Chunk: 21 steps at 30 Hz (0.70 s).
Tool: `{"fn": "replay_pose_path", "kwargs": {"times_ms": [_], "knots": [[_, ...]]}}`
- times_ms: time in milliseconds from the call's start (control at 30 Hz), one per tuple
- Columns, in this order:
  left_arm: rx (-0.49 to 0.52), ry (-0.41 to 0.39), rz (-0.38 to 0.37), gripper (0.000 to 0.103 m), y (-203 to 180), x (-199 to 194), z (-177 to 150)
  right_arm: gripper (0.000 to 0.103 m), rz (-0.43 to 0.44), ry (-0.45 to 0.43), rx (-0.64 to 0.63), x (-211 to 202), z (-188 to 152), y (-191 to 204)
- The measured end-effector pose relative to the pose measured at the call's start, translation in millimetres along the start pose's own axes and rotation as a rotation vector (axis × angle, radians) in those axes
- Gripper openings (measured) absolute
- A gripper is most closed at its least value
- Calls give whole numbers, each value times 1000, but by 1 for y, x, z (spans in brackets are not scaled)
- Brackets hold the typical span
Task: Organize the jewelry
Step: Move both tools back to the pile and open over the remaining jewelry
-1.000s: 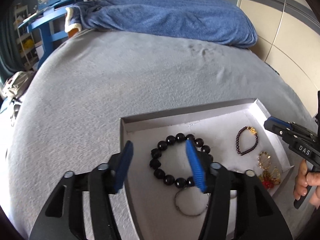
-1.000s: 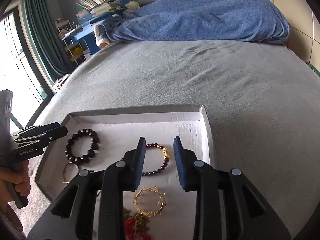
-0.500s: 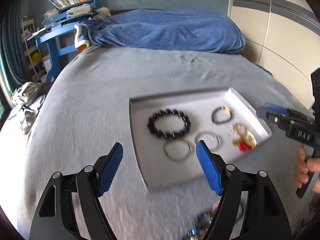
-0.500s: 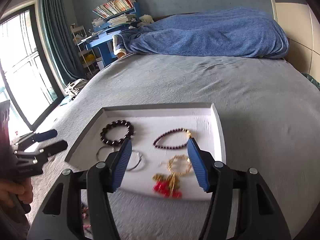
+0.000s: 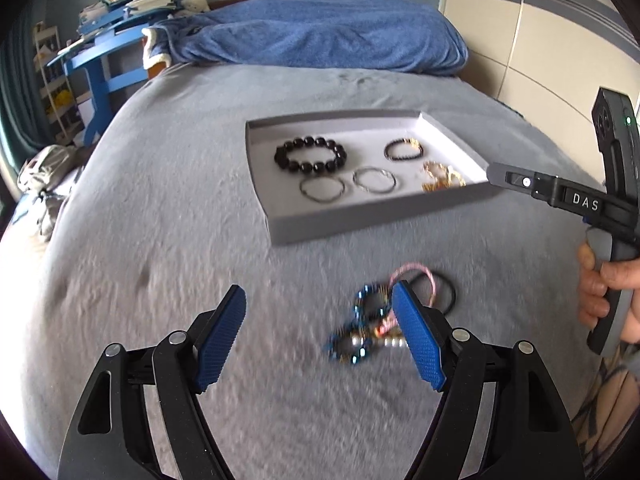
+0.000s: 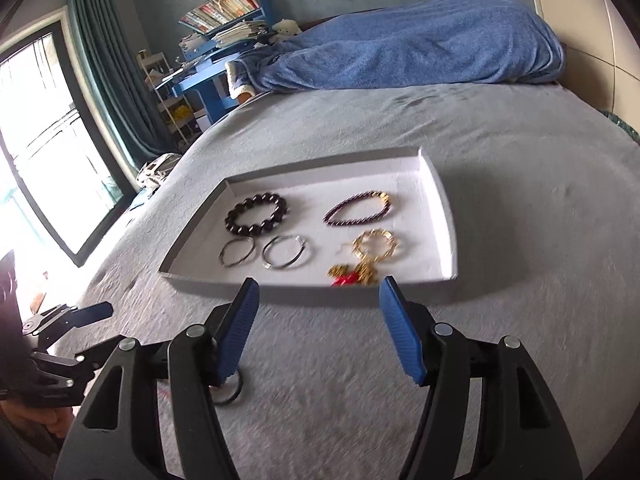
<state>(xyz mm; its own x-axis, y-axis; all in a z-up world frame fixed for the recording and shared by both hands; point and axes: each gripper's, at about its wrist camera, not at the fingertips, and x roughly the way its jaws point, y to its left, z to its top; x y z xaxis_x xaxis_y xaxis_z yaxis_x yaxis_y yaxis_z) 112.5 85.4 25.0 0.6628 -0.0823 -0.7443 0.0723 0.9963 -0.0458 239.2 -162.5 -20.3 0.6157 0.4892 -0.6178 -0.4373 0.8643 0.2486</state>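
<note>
Jaws of both grippers, left gripper (image 5: 319, 336) and right gripper (image 6: 318, 330), are being held wide, having just been opening, with nothing gripped; loose bracelets (image 5: 384, 320) on the bed (image 5: 160, 208) are being shown by the left view only.

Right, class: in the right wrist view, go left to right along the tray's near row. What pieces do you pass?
Smaller silver hoop → larger silver hoop → gold bracelet with red charm, all lying in the tray.

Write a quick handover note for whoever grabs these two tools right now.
Left tool: open, empty, above the bed near the loose pile.
Right tool: jaws just opened, empty, short of the tray.
Done: black beads, dark bracelet, two rings, gold piece lie in the tray.
Left: the pile of blurred bracelets and a black band on the bed.
</note>
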Motion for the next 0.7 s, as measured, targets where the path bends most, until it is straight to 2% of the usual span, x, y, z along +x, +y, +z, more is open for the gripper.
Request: {"fn": "replay_pose_path", "kwargs": {"times_ms": [67,300,433,533,633,700], "knots": [[14,5,4,76,-2,-1,-4,63,8,14,-24,1,-6,8],[59,102,18,76,-8,18,-14,63,32,61,-89,11,-23,29],[53,118,18,76,-6,21,-17,61,62,88,-130,23,-29,43],[14,121,21,76,2,21,-16,50,88,118,-177,38,-34,56],[-10,134,23,76,8,24,-17,34,96,147,-222,48,-41,66],[2,144,23,76,5,27,-18,5,100,176,-254,55,-45,71]]}}
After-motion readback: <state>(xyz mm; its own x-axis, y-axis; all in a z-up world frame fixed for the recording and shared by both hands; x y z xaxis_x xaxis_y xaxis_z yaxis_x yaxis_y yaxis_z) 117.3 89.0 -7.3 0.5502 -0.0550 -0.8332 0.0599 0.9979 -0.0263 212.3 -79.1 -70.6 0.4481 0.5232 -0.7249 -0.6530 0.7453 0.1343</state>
